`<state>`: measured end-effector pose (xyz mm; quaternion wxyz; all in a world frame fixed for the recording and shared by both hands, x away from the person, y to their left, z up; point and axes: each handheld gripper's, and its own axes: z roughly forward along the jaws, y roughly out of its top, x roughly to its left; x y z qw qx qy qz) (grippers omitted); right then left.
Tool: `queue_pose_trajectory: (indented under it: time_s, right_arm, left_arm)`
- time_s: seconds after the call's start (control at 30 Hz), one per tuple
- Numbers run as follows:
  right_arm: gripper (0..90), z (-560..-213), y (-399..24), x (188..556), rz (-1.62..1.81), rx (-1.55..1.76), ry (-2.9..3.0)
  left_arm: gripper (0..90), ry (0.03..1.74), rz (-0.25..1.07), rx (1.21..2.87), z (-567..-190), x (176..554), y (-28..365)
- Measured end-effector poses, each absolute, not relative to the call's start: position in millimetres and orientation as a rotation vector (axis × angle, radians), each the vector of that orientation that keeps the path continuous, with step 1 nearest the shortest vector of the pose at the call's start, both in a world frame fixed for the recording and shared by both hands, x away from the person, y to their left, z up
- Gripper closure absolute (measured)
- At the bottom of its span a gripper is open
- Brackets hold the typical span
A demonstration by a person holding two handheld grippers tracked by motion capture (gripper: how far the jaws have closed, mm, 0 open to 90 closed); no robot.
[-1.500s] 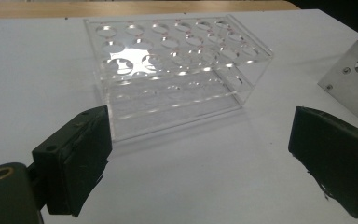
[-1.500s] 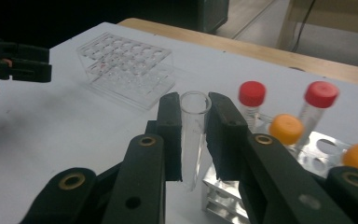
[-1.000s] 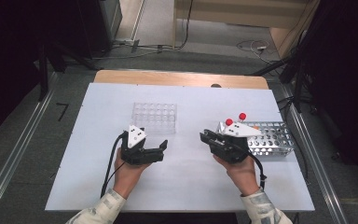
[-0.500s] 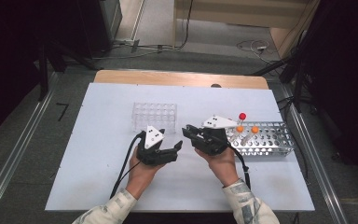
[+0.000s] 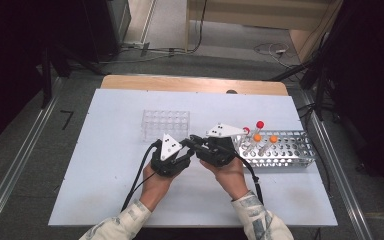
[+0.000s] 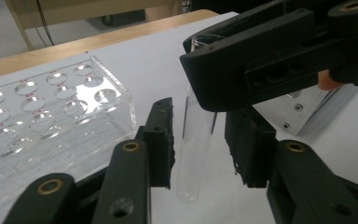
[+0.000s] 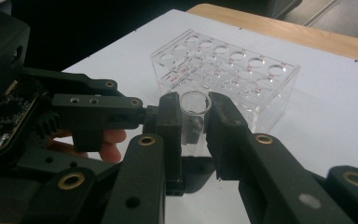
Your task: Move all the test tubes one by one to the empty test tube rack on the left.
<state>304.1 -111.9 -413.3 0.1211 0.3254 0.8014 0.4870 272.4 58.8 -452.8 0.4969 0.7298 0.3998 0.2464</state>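
Clear glass, the test tube (image 7: 195,109) sits clenched near its rim by the right hand-held gripper (image 7: 193,122) above the table (image 5: 105,165), while the left hand-held gripper (image 6: 200,140), jaws just closing, brackets its lower body without contact, seemingly for handover.

— What are we handling here?

— A clear test tube (image 6: 193,140), with no cap on it, its round mouth (image 7: 195,102) open at the top.

— How do we have it standing?

— Close to upright, leaning slightly, rounded bottom downward, just above the white table (image 5: 105,165). Its upper end sits between the jaws of our right gripper (image 7: 193,121), which press on it; its lower part hangs between the jaws of our left gripper (image 6: 198,140), which have just been closing around it. We cannot tell whether those pads touch the glass.

— And where is it?

— Mid-table in the high view, just in front of the clear plastic rack (image 5: 166,123), with the metal rack (image 5: 285,152) off to its right.
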Motion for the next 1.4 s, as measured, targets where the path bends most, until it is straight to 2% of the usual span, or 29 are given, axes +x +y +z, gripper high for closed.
queue_pose_trajectory:
  time_s: [0.2,0.43,0.53,0.7,0.83,1.0,1.4]
  right_arm:
    - [73.2,-414,-111,306,1.413,0.953,2.349]
    - [71.7,-415,-112,307,1.411,0.953,2.351]
    - [62.6,-413,-115,309,1.433,0.955,2.349]
    - [54.1,-404,-131,310,1.468,0.978,2.304]
    - [51.1,-401,-147,306,1.437,0.975,2.292]
    - [50.1,-409,-162,295,1.363,0.944,2.306]
    - [49.6,-425,-181,273,1.329,0.932,2.325]
  left_arm:
    - [75.0,0.96,0.59,1.775,-453,273,59]
    - [75.9,0.965,0.573,1.772,-454,275,60]
    - [76.1,0.974,0.56,1.775,-455,277,61]
    - [76.1,1.015,0.532,1.75,-454,284,68]
    - [76.0,1.062,0.502,1.705,-450,294,78]
    - [76.0,1.079,0.5,1.661,-436,307,84]
    - [76.0,1.086,0.606,1.635,-412,340,75]
